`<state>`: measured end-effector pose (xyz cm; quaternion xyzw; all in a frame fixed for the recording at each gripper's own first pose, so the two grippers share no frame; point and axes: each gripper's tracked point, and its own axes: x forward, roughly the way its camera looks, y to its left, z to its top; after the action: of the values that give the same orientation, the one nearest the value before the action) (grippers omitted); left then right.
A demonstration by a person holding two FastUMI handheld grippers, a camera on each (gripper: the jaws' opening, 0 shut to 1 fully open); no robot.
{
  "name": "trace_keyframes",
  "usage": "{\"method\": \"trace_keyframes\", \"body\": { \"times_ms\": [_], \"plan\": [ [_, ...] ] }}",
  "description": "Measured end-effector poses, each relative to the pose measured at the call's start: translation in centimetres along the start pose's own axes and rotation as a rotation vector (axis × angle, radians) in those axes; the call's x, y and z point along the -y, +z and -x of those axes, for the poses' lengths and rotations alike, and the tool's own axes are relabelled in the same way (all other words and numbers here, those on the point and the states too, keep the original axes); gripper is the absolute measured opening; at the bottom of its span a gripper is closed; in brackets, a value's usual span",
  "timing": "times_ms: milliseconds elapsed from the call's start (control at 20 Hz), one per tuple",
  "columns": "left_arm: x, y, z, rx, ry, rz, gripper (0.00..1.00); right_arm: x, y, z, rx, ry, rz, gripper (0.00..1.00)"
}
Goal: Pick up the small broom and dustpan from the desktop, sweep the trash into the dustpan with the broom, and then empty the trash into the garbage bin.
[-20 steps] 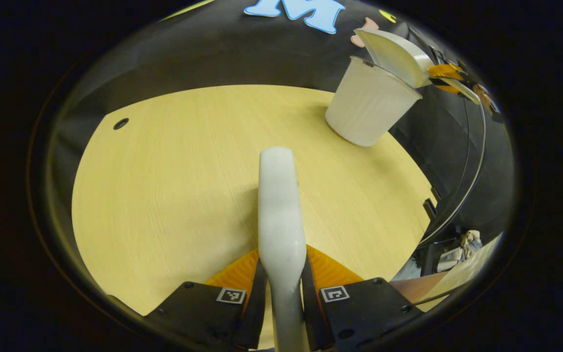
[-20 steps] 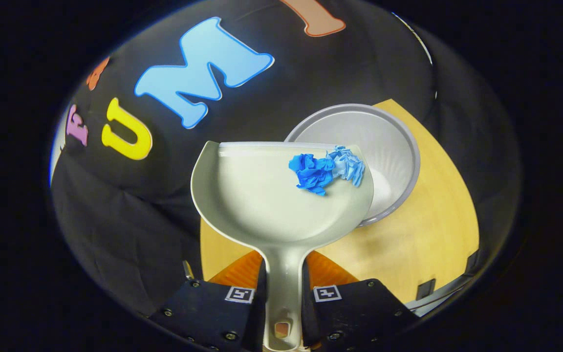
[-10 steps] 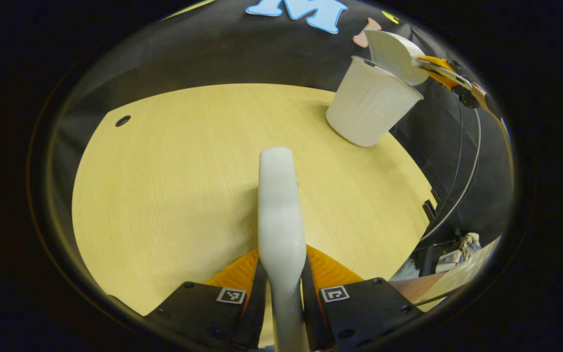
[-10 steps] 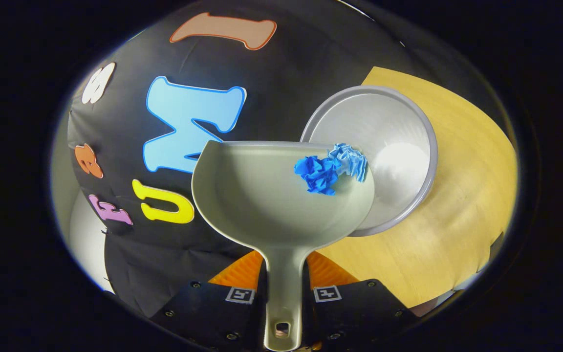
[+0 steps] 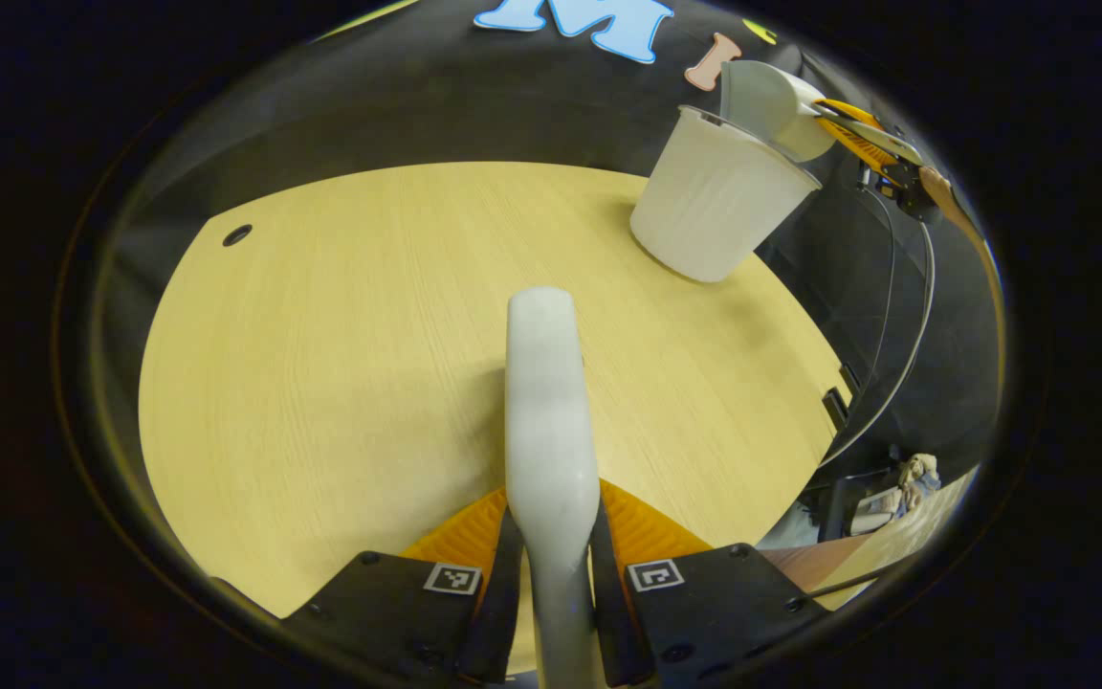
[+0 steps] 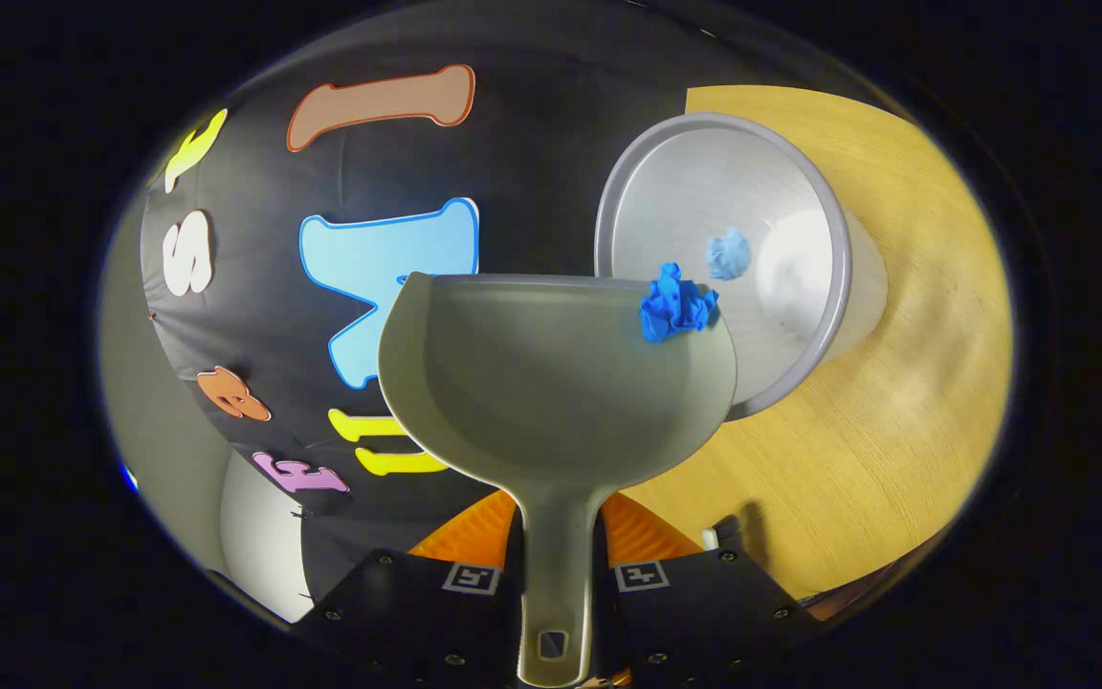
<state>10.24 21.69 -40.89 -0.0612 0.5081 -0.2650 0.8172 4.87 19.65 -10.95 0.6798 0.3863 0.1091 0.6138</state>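
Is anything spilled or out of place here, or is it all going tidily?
Nothing has spilled. The dustpan is tipped over the garbage bin; one pale blue paper wad is inside the bin, and a darker blue wad sits at the pan's lip, over the bin's opening. The desktop looks bare.

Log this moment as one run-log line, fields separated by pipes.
phase: emptying | right gripper: shut on dustpan, tipped over garbage bin | dark blue wad at dustpan lip | light blue wad inside bin | left gripper: shut on broom
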Motion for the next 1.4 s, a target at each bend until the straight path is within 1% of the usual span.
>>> {"method": "trace_keyframes", "body": {
  "times_ms": [100, 250, 300, 350, 450, 500, 700, 750, 800, 850, 900, 950, 1100, 1200, 1300, 1350, 1400],
  "plan": [
    [0.0, -0.2, 0.1, 0.0, 0.002, 0.005, 0.43, -0.2, 0.1, 0.2, 0.002, 0.012, -0.004, 0.29],
    [-0.1, -0.6, 0.3, 0.003, 0.006, 0.013, 0.43, -1.1, -0.1, 0.8, 0.006, 0.061, -0.02, 0.29],
    [-0.1, -0.7, 0.3, 0.003, 0.008, 0.013, 0.41, -1.2, -0.3, 1.0, 0.0, 0.071, -0.017, 0.29],
    [-0.1, -0.8, 0.4, 0.006, 0.01, 0.014, 0.41, -1.3, -0.5, 1.0, -0.008, 0.074, -0.01, 0.29],
    [0.0, -0.8, 0.6, 0.011, 0.013, 0.023, 0.41, -1.3, -1.9, 1.0, -0.025, 0.068, 0.022, 0.29],
    [-0.2, -0.9, 0.7, 0.014, 0.015, 0.03, 0.43, -1.3, -2.6, 0.9, -0.032, 0.062, 0.043, 0.29],
    [-0.5, -1.3, 0.7, 0.025, 0.034, 0.05, 0.43, -1.3, -5.8, 1.6, -0.068, 0.06, 0.157, 0.29],
    [-0.6, -1.4, 0.8, 0.028, 0.036, 0.061, 0.39, -1.2, -6.7, 1.8, -0.074, 0.06, 0.185, 0.25],
    [-0.9, -1.5, 0.9, 0.03, 0.039, 0.067, 0.43, -1.1, -7.6, 1.8, -0.083, 0.057, 0.216, 0.29],
    [-1.1, -1.4, 1.1, 0.035, 0.046, 0.072, 0.43, -0.9, -8.6, 2.1, -0.09, 0.055, 0.25, 0.25],
    [-1.3, -1.4, 1.0, 0.041, 0.053, 0.076, 0.39, -0.5, -9.5, 2.2, -0.098, 0.05, 0.284, 0.25],
    [-1.6, -1.4, 1.1, 0.046, 0.06, 0.08, 0.39, -0.2, -10.4, 2.3, -0.107, 0.043, 0.318, 0.29],
    [-2.1, -1.6, 1.3, 0.058, 0.077, 0.095, 0.39, 1.2, -13.5, 2.2, -0.137, 0.017, 0.4, 0.29],
    [-2.8, -1.8, 1.4, 0.063, 0.086, 0.114, 0.43, 2.4, -15.3, 1.9, -0.158, -0.014, 0.439, 0.29],
    [-3.4, -1.9, 1.4, 0.071, 0.096, 0.127, 0.43, 3.5, -16.7, 1.4, -0.175, -0.037, 0.474, 0.29],
    [-3.7, -1.9, 1.4, 0.074, 0.101, 0.132, 0.41, 4.1, -17.3, 1.1, -0.187, -0.048, 0.49, 0.29],
    [-3.9, -1.9, 1.3, 0.078, 0.104, 0.136, 0.41, 4.9, -17.8, 0.8, -0.198, -0.065, 0.506, 0.29]
  ]
}}
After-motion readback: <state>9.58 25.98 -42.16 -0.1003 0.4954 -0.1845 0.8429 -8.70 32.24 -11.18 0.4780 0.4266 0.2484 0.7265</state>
